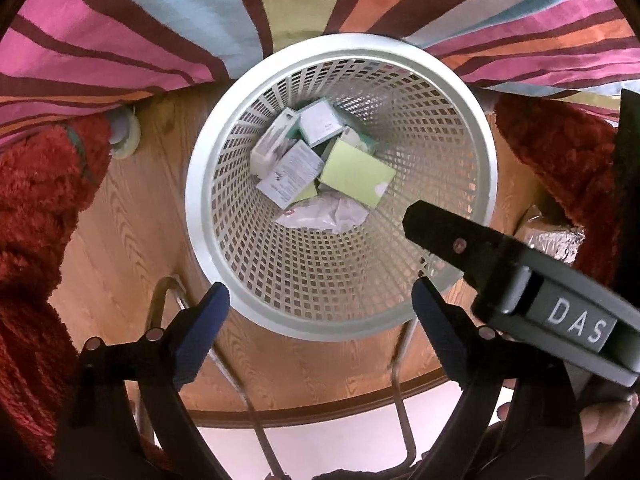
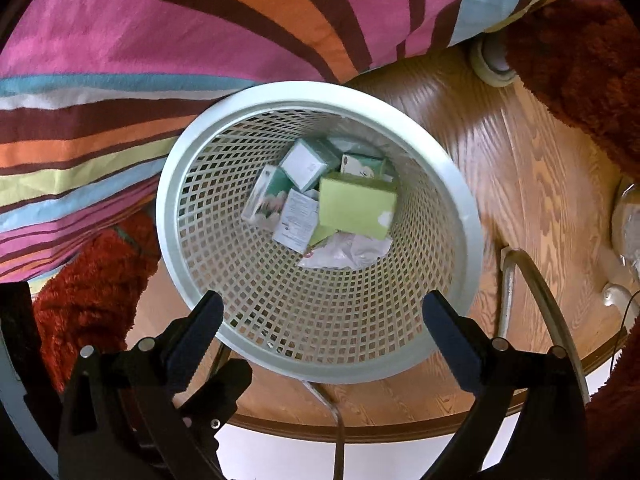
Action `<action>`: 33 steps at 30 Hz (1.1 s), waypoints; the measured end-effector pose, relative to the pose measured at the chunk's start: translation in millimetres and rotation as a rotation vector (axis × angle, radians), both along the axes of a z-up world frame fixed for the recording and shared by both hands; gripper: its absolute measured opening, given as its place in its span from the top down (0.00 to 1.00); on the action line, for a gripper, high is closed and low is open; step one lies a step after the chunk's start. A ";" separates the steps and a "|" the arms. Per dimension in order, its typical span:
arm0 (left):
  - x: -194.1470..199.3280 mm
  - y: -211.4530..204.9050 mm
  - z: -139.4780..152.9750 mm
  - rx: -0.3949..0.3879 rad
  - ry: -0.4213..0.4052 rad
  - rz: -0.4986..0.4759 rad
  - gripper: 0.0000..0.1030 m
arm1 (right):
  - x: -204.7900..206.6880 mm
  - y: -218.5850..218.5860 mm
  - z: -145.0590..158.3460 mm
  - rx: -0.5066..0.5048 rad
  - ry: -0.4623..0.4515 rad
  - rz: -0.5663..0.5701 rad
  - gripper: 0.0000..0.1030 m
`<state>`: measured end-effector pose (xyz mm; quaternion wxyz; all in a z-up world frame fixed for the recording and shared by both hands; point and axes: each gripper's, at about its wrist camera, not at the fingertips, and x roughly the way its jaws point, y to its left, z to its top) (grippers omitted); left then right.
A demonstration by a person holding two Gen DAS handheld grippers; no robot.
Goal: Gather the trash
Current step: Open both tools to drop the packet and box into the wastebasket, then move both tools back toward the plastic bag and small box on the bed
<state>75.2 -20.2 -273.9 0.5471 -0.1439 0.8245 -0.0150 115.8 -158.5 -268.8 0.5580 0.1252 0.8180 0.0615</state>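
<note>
Both the left gripper (image 1: 320,304) and right gripper (image 2: 320,316) hang wide and empty above the basket (image 1: 200,216); boxes (image 1: 356,170) lie below. Lift clear without nudging its rim.

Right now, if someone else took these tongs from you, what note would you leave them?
Left tongs: open, empty, above the basket's near rim.
Right tongs: open, empty, also over the basket.
White mesh basket stands on the wood floor beside the striped bedcover.
Done: green box, several small cartons and crumpled paper lie inside.
Left: check around for more trash; none is clearly identifiable here.
</note>
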 end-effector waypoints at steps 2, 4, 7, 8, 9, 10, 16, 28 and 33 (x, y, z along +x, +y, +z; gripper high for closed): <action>-1.4 2.7 -1.2 -0.001 0.001 0.004 0.13 | -0.3 0.2 -1.2 -0.001 0.005 -0.001 0.08; -2.6 4.0 -1.1 -0.002 0.005 0.011 0.13 | 0.0 0.2 -1.0 0.001 0.005 0.000 0.08; -4.7 7.4 -0.4 -0.002 0.008 0.024 0.13 | 0.4 0.2 0.5 0.007 -0.004 0.000 0.08; -5.6 7.4 -0.4 0.000 0.009 0.028 0.13 | 0.7 0.0 1.5 0.012 -0.010 0.000 0.08; -5.9 8.0 0.1 0.001 0.010 0.031 0.13 | 0.5 -0.2 3.3 0.014 -0.015 -0.001 0.08; -7.0 9.2 1.3 -0.001 0.008 0.036 0.13 | 0.7 -0.6 4.6 0.016 -0.022 -0.003 0.08; -8.9 11.3 11.5 -0.001 -0.029 0.046 0.13 | 1.5 -4.6 12.9 0.034 -0.055 -0.032 0.08; -9.0 22.0 47.0 0.021 -0.160 0.102 0.13 | 3.8 -8.0 45.0 0.062 -0.166 -0.044 0.07; -10.4 24.0 60.1 0.019 -0.204 0.116 0.13 | 3.0 -8.1 61.0 0.099 -0.213 -0.045 0.07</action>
